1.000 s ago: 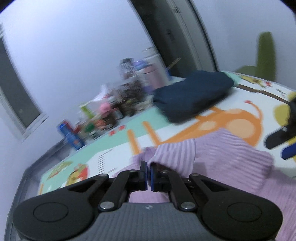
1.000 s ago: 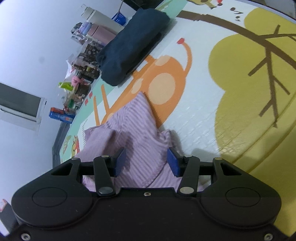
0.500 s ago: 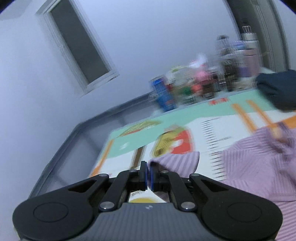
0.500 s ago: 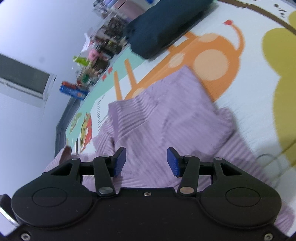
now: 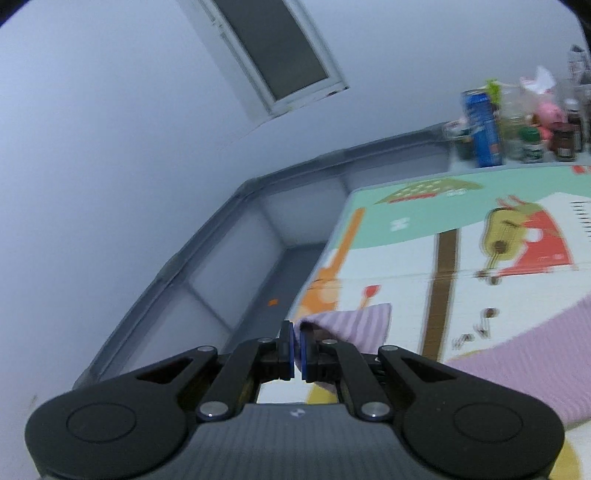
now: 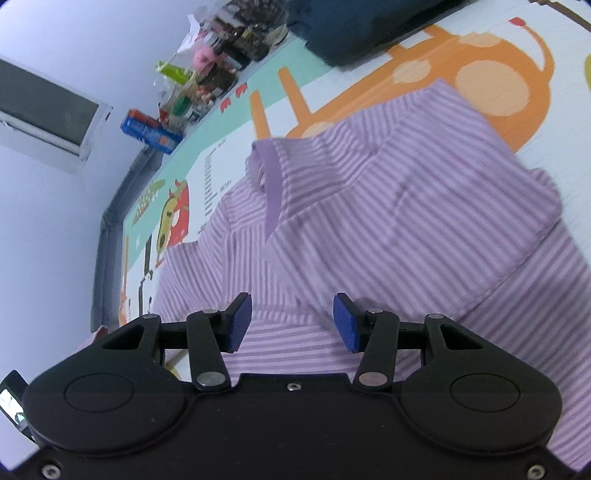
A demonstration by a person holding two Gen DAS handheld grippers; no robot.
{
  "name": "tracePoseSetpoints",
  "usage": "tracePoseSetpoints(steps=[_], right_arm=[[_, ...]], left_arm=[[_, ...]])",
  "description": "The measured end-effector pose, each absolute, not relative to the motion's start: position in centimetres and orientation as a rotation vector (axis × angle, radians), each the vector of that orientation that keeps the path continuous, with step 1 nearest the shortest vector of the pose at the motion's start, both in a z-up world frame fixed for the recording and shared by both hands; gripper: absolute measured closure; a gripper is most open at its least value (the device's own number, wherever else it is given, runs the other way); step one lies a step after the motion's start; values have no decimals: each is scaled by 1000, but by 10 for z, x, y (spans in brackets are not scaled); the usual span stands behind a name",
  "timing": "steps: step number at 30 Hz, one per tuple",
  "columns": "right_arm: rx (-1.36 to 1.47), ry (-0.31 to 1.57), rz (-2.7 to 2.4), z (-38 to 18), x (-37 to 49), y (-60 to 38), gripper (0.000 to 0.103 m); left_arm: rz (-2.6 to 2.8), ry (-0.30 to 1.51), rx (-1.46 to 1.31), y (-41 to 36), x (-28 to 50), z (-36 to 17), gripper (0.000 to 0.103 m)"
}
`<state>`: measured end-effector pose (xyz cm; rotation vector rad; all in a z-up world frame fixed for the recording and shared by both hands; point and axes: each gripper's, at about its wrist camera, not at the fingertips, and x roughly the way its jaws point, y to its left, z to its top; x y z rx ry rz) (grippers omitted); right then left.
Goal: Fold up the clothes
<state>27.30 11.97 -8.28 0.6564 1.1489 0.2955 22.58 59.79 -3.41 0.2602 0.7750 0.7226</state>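
A purple striped shirt [image 6: 388, 221] lies spread on a cartoon play mat [image 6: 480, 70], its collar [image 6: 271, 184] toward the far left. My right gripper [image 6: 291, 321] is open and empty just above the shirt's near part. My left gripper [image 5: 295, 345] is shut on a corner of the same shirt [image 5: 354, 325] and holds it near the mat's [image 5: 424, 229] left edge. More of the shirt [image 5: 535, 354] shows at the right of the left wrist view.
A folded dark navy garment [image 6: 354, 33] lies at the far end of the mat. Bottles, jars and a blue box [image 5: 484, 129] crowd the far edge by the wall. A grey padded barrier [image 5: 229, 258] borders the mat on the left.
My left gripper has swung left toward the mat's edge, still holding the shirt corner. My right gripper has pulled back over the shirt, which now lies spread out flatter.
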Motion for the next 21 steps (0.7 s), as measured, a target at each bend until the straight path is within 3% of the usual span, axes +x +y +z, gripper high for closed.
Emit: tracePoseSetpoints(steps=[9,16,21], right_arm=[[611,1175,287,-86,271,151,56],[582,1192,266,-90,270,161,56],[589,1202,249,-93,270,155,56]], left_arm=[[720,853,229,618,209,-46,99],[718,913,197,635,196,-54,92],[693,932,-121,672,181,-43,85]])
